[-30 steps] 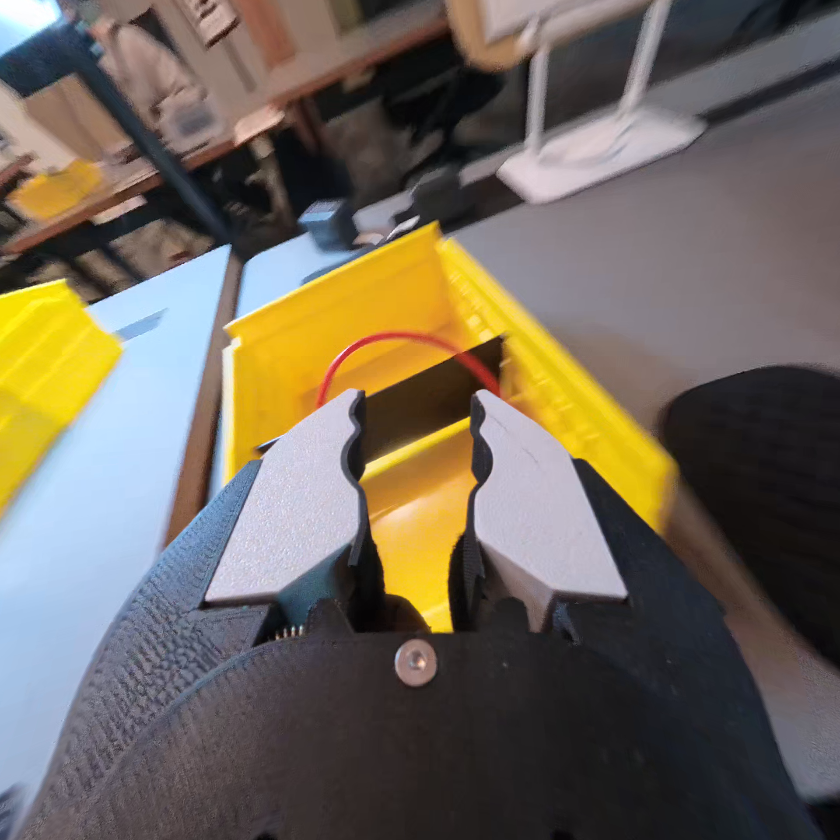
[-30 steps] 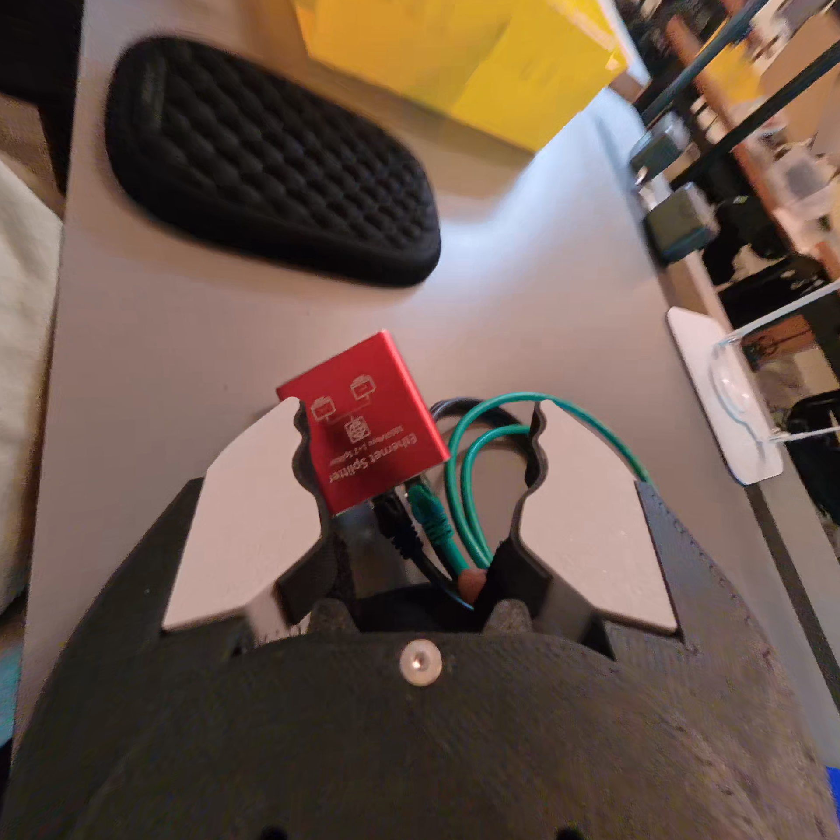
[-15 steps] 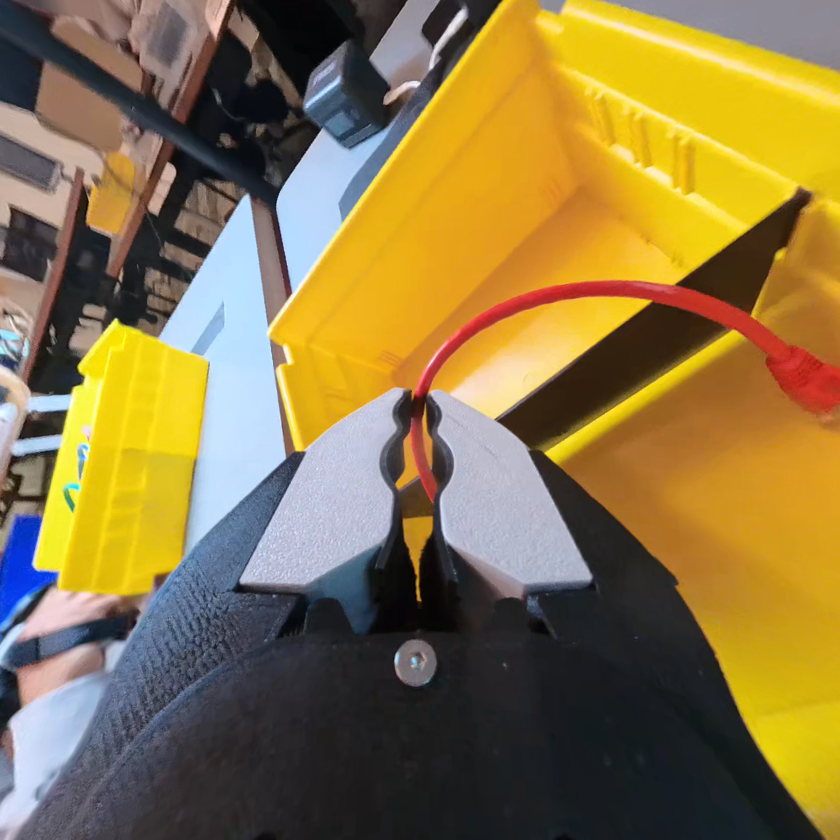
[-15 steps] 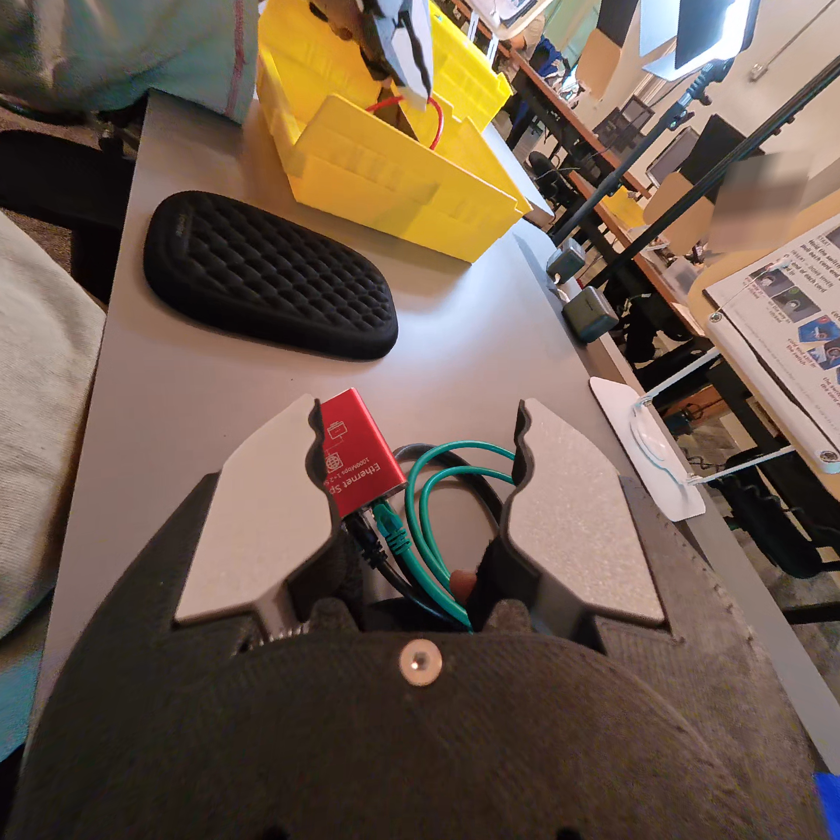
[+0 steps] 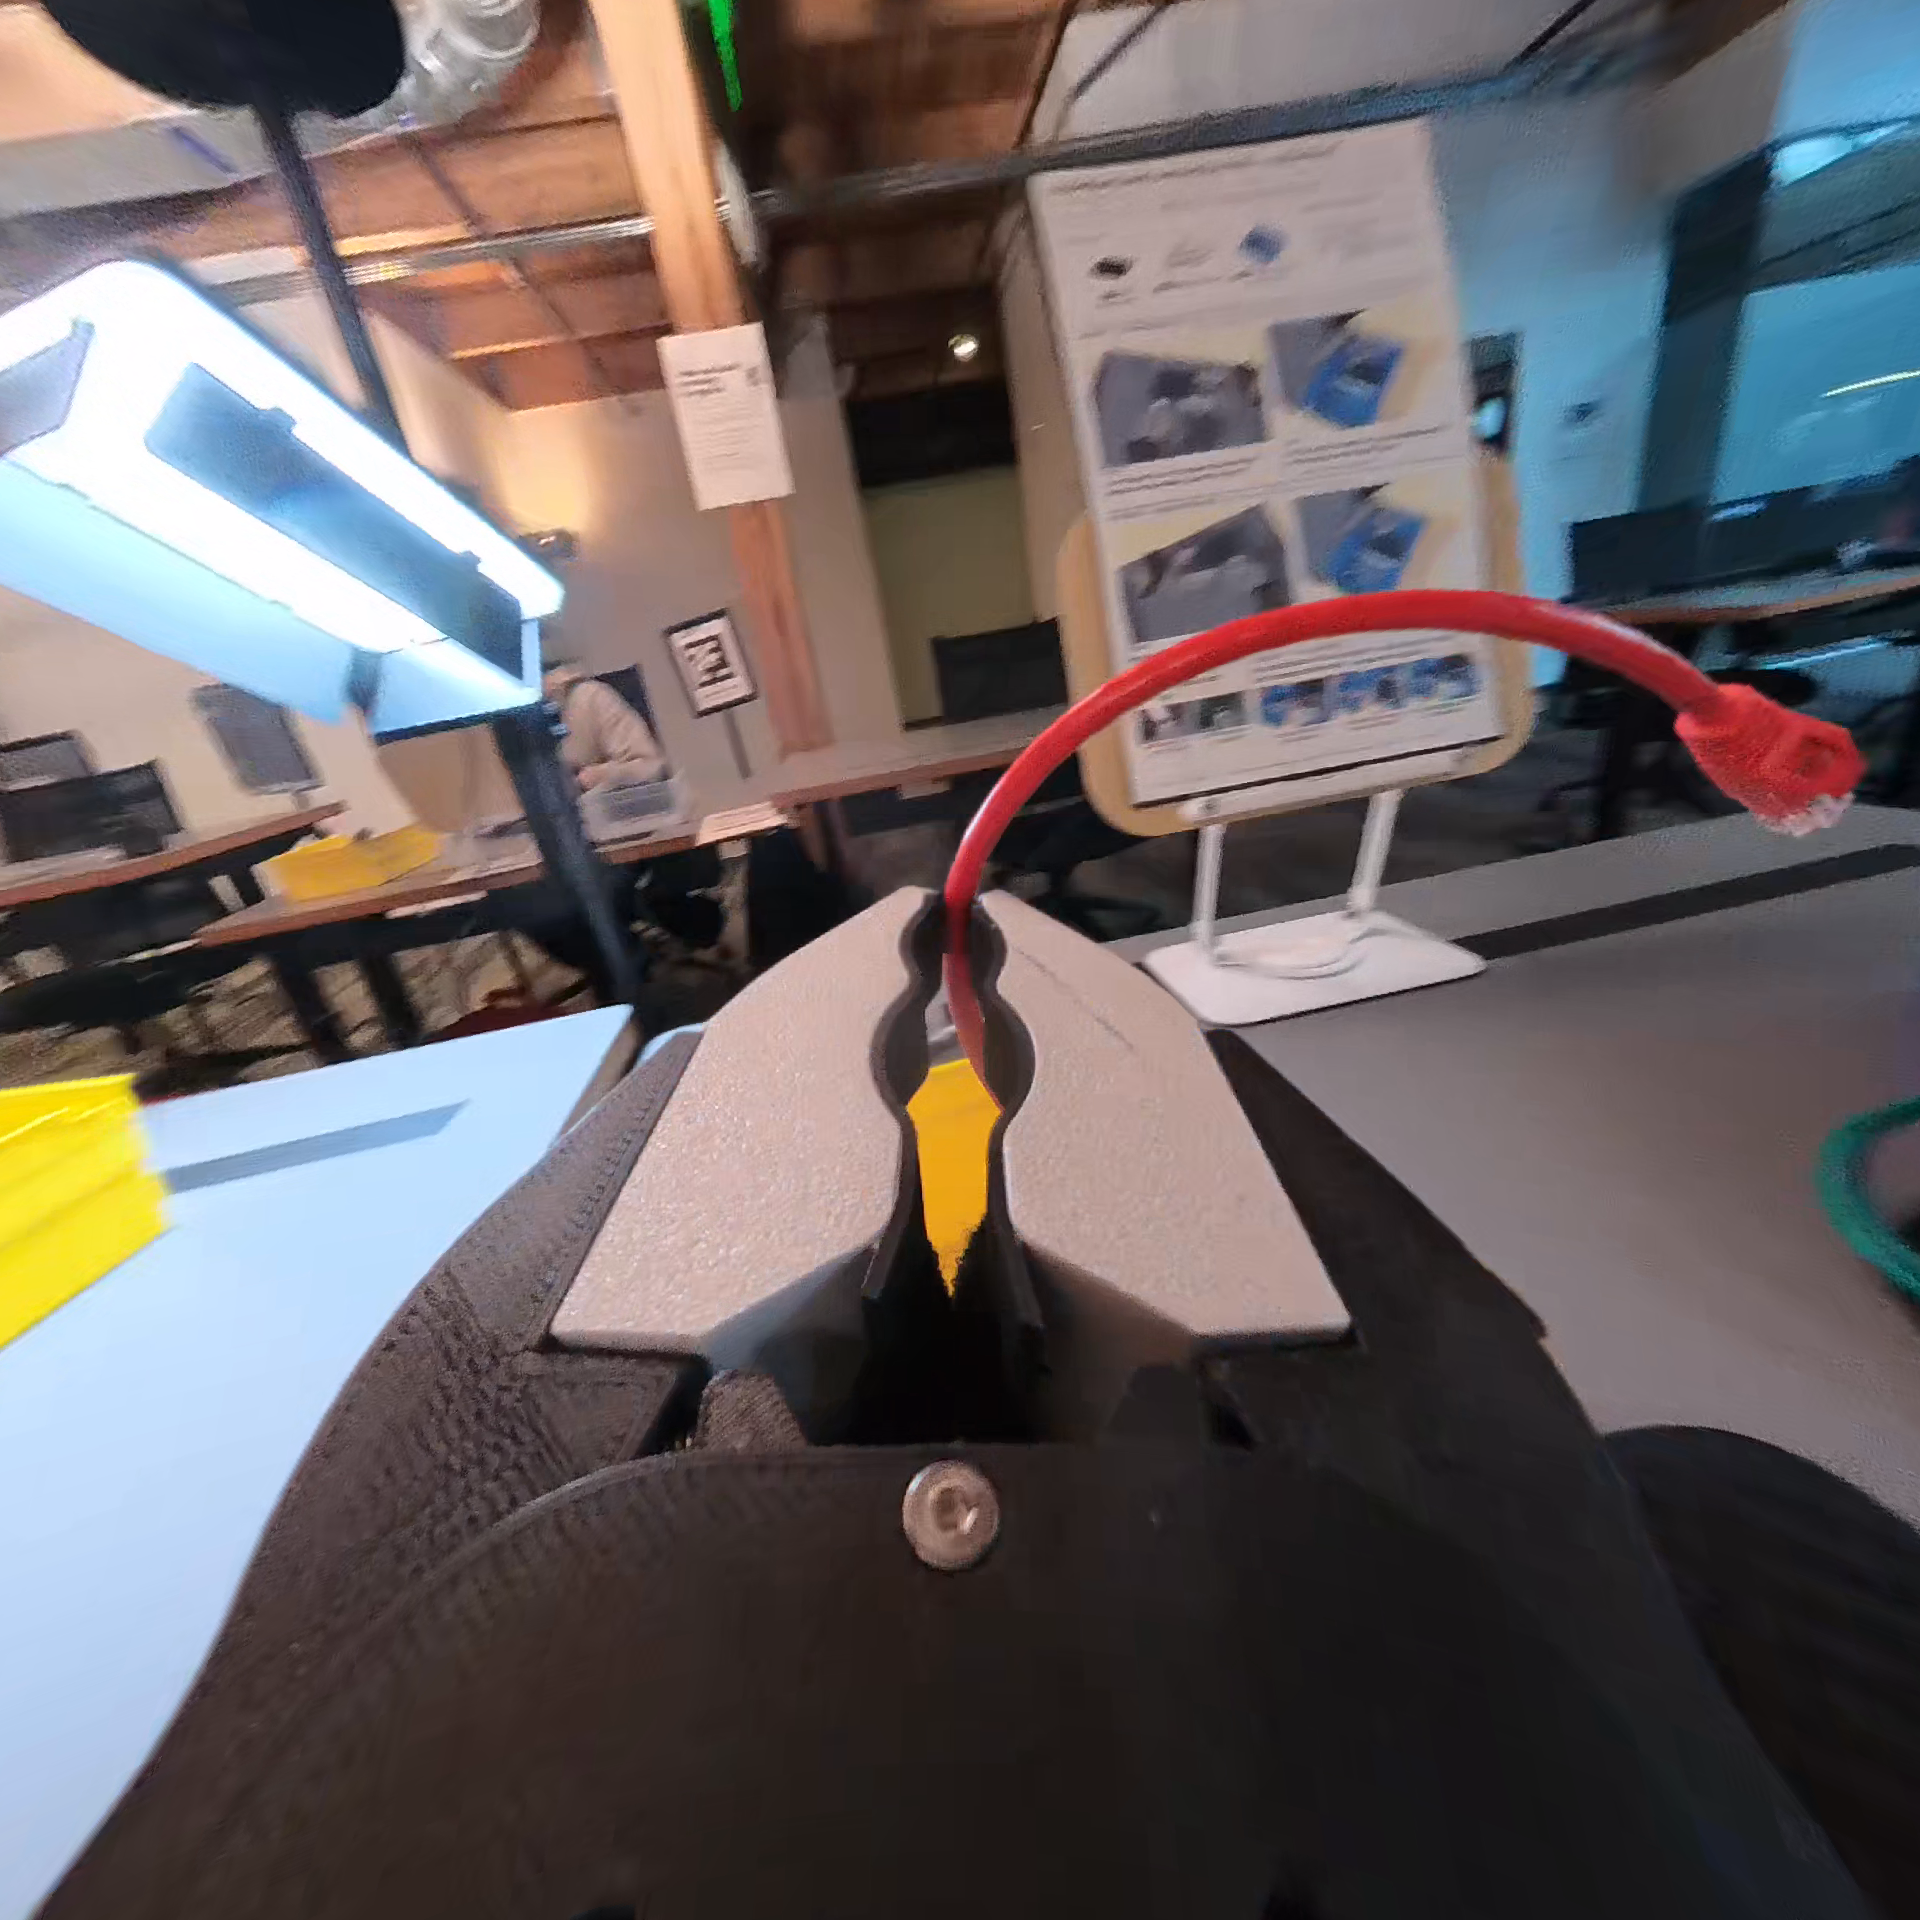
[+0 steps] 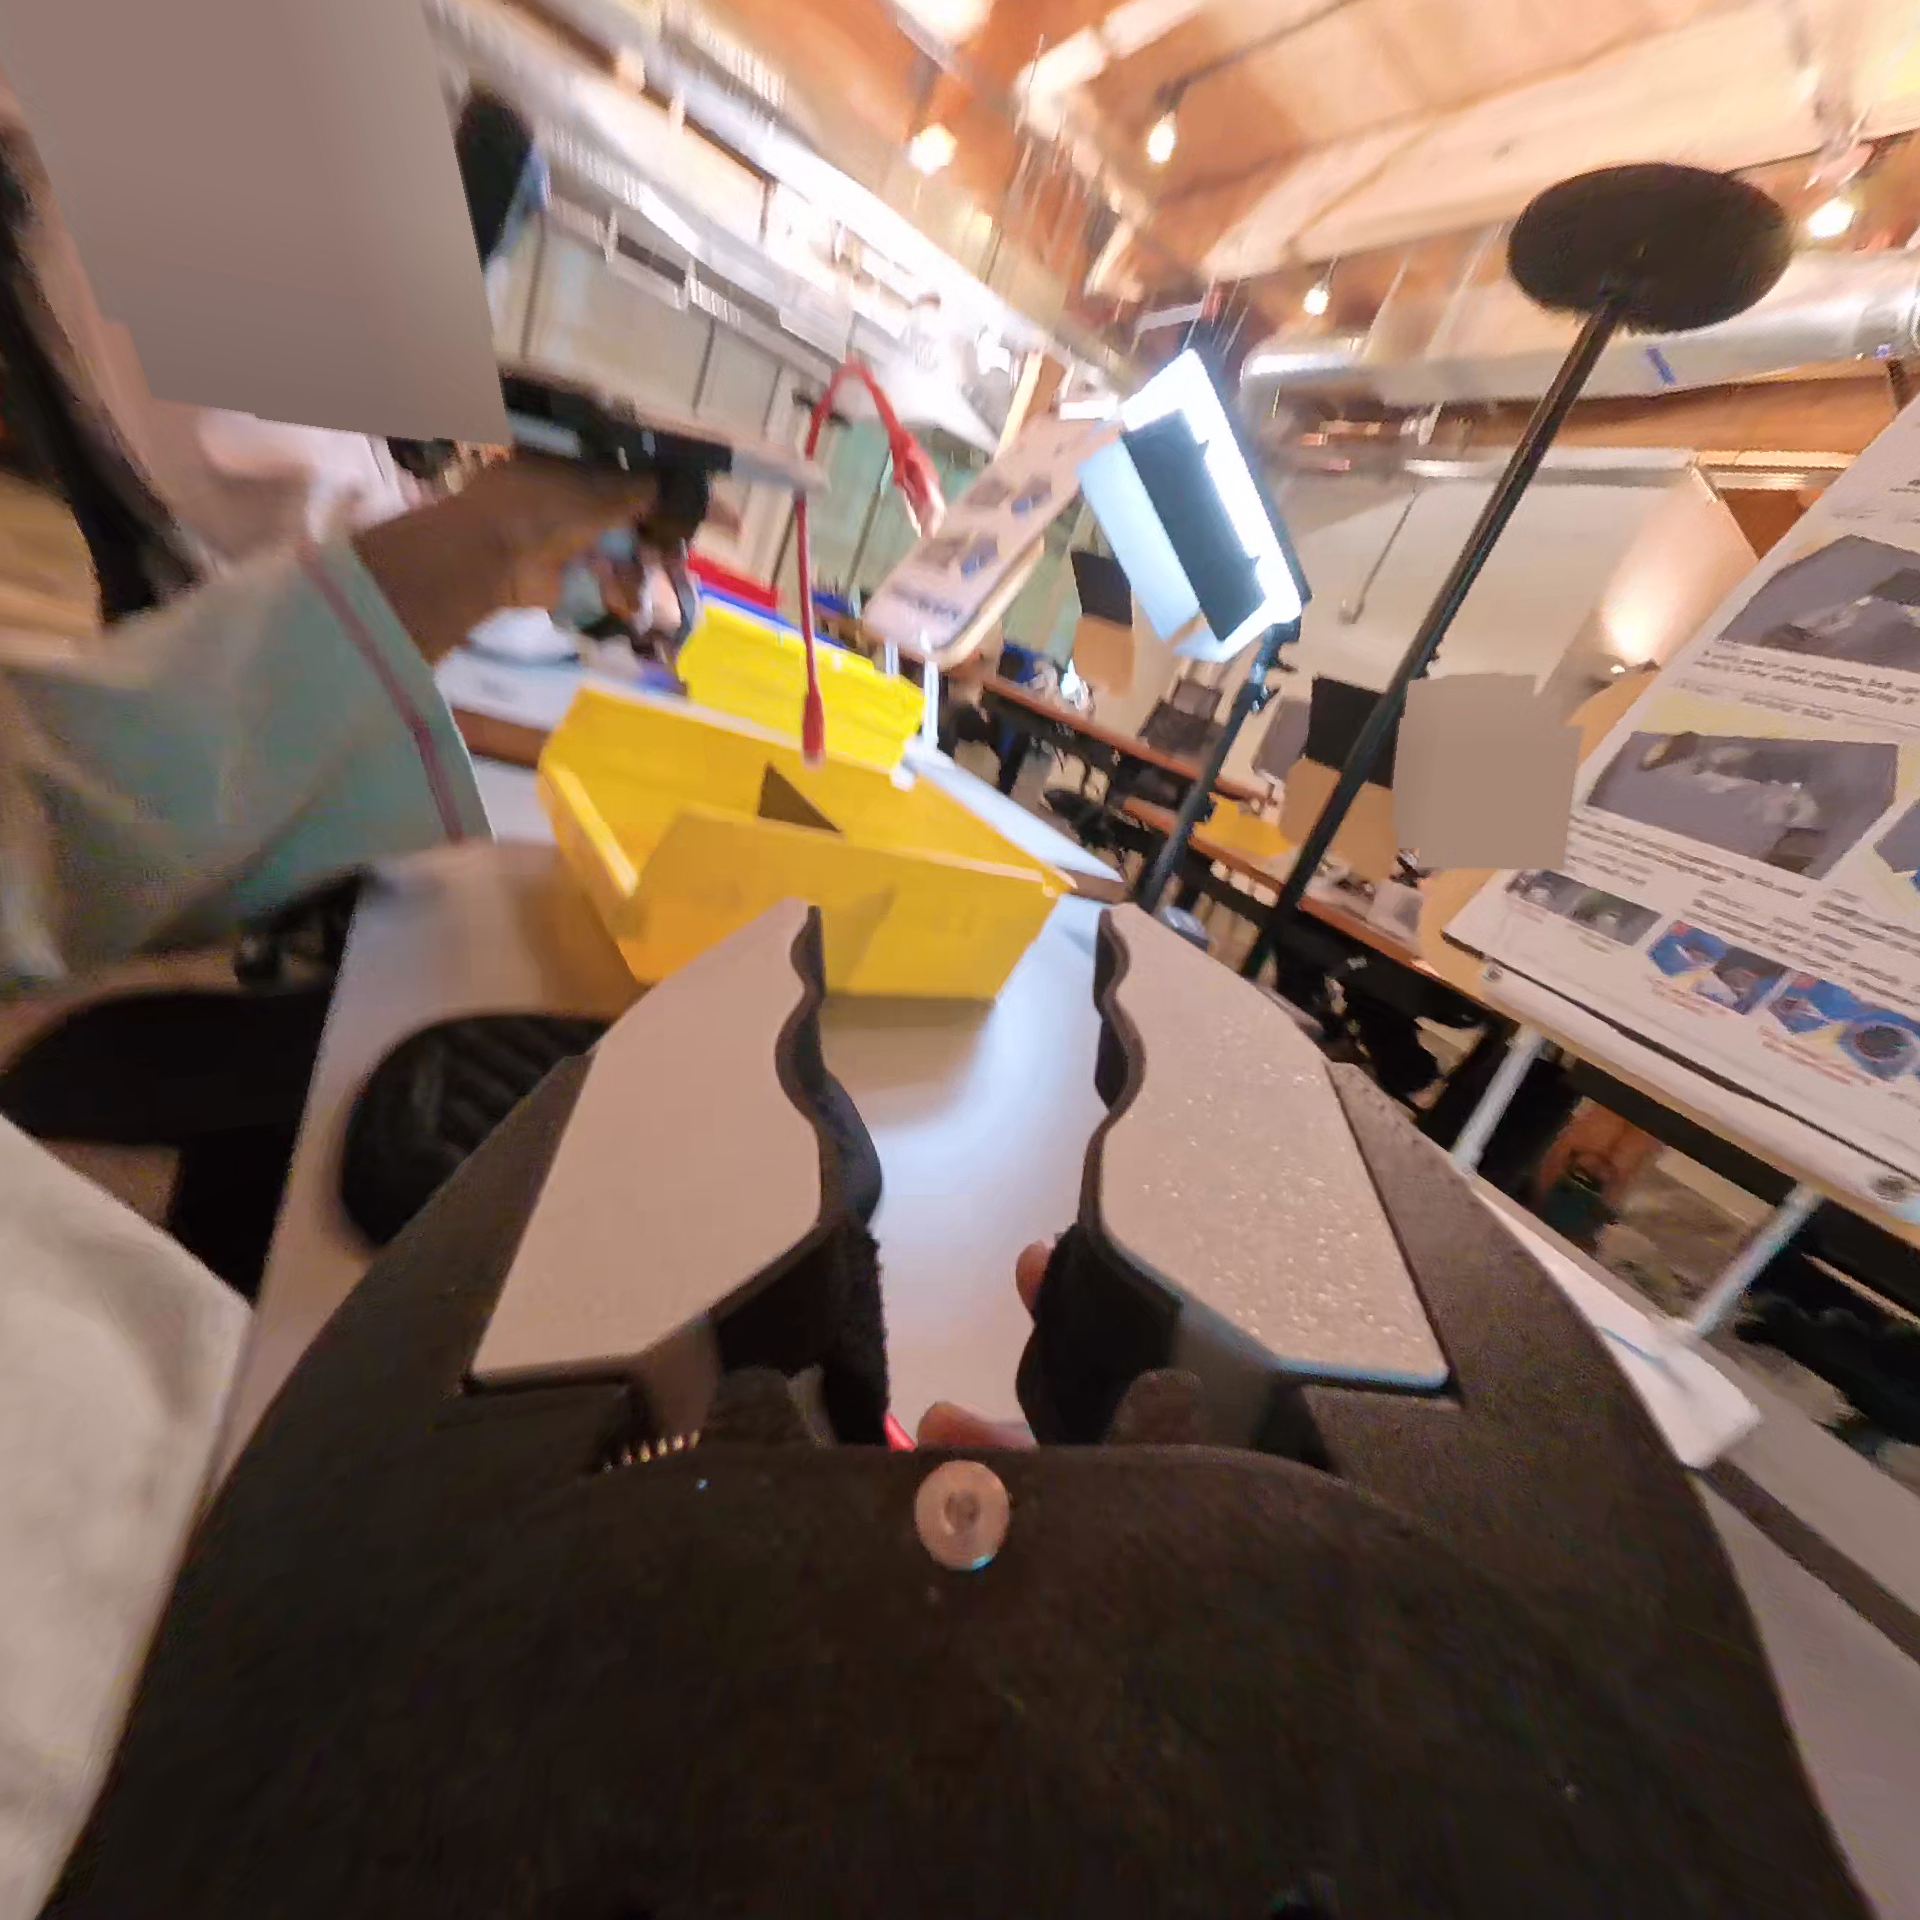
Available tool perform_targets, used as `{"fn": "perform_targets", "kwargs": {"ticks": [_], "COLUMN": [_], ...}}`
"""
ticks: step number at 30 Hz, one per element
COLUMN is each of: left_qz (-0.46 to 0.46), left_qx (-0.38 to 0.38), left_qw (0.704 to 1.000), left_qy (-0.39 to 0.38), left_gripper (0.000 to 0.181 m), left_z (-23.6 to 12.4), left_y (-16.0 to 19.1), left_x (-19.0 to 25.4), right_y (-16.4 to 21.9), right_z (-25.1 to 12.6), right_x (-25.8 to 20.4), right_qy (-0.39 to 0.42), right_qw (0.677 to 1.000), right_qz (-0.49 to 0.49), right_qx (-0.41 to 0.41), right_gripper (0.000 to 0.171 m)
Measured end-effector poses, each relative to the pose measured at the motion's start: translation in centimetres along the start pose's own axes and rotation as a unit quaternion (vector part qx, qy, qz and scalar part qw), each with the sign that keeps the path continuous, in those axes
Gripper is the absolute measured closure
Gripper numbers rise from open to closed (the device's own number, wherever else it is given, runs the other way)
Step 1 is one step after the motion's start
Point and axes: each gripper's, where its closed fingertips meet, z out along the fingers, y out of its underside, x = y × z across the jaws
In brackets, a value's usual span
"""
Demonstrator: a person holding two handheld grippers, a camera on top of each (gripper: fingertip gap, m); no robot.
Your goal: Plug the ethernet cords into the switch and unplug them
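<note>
My left gripper (image 5: 961, 920) is shut on a red ethernet cord (image 5: 1299, 623). The cord arcs up and right, and its plug (image 5: 1766, 764) hangs free in the air. In the right wrist view the left gripper (image 6: 675, 462) shows far off, holding the red cord (image 6: 803, 603) so that its lower plug dangles above a yellow bin (image 6: 935, 914). My right gripper (image 6: 956, 935) is open and empty, pointing over the grey table (image 6: 966, 1122). A loop of green cord (image 5: 1860, 1195) lies at the right edge. The switch is hidden, except perhaps a red sliver (image 6: 900, 1436).
A black wrist pad (image 6: 457, 1091) lies left of my right gripper. A second yellow bin (image 5: 62, 1195) sits on the white table at left. A sign on a white stand (image 5: 1278, 468) stands at the back. A light panel (image 6: 1195, 520) is on a tripod.
My left gripper has lifted the red cord up out of the yellow bin. My right gripper has tilted upward, so the red switch and the green and black cords have left its view.
</note>
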Motion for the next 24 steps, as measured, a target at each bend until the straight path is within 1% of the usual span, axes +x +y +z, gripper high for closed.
{"fn": "perform_targets", "kwargs": {"ticks": [2,3,4,5,6,9,11,13,17,20,21,23,24], "left_qz": [-0.002,-0.003,-0.006,-0.010,-0.020,-0.070,-0.111,-0.142,-0.147,-0.151,-0.156,-0.161,-0.162], "left_qx": [-0.002,-0.005,-0.011,-0.023,-0.032,-0.055,-0.067,-0.079,-0.103,-0.107,-0.107,-0.111,-0.113], "left_qw": [0.999,0.999,0.998,0.995,0.993,0.976,0.956,0.936,0.925,0.920,0.917,0.912,0.910], "left_qy": [0.040,0.054,0.069,0.092,0.114,0.200,0.264,0.311,0.335,0.347,0.351,0.361,0.366], "left_gripper": [0.177,0.177,0.176,0.176,0.176,0.176,0.176,0.176,0.176,0.176,0.176,0.176,0.176], "left_z": [0.2,0.3,0.5,0.7,0.9,1.1,1.0,0.9,1.0,0.9,0.8,0.6,0.5], "left_y": [-0.1,0.0,0.3,0.7,1.1,2.3,2.8,3.2,4.5,4.6,4.5,4.5,4.6], "left_x": [3.3,4.8,6.4,8.1,9.8,15.3,18.9,21.5,23.7,24.3,24.4,24.7,24.8], "right_y": [-1.4,-2.0,-2.5,-2.7,-2.9,-2.9,-3.2,-3.5,-4.7,-4.5,-4.4,-4.5,-4.8], "right_z": [0.5,0.6,0.8,0.9,0.9,0.9,0.7,0.5,-0.1,-0.2,-0.3,-0.5,-0.6], "right_x": [-0.8,-1.2,-1.5,-1.6,-1.7,-1.6,-1.4,-1.4,-1.8,-1.4,-1.3,-1.3,-1.5], "right_qy": [-0.012,-0.015,-0.010,0.008,0.032,0.103,0.137,0.150,0.165,0.168,0.168,0.162,0.154], "right_qw": [0.998,0.998,0.997,0.996,0.990,0.952,0.928,0.914,0.894,0.886,0.885,0.894,0.903], "right_qz": [0.033,0.028,-0.002,-0.054,-0.118,-0.285,-0.346,-0.376,-0.415,-0.432,-0.433,-0.417,-0.401], "right_qx": [0.043,0.059,0.071,0.077,0.074,0.037,0.029,0.025,0.040,0.018,0.013,0.020,0.034], "right_gripper": [0.124,0.124,0.121,0.114,0.112,0.114,0.117,0.121,0.131,0.138,0.143,0.158,0.158]}}
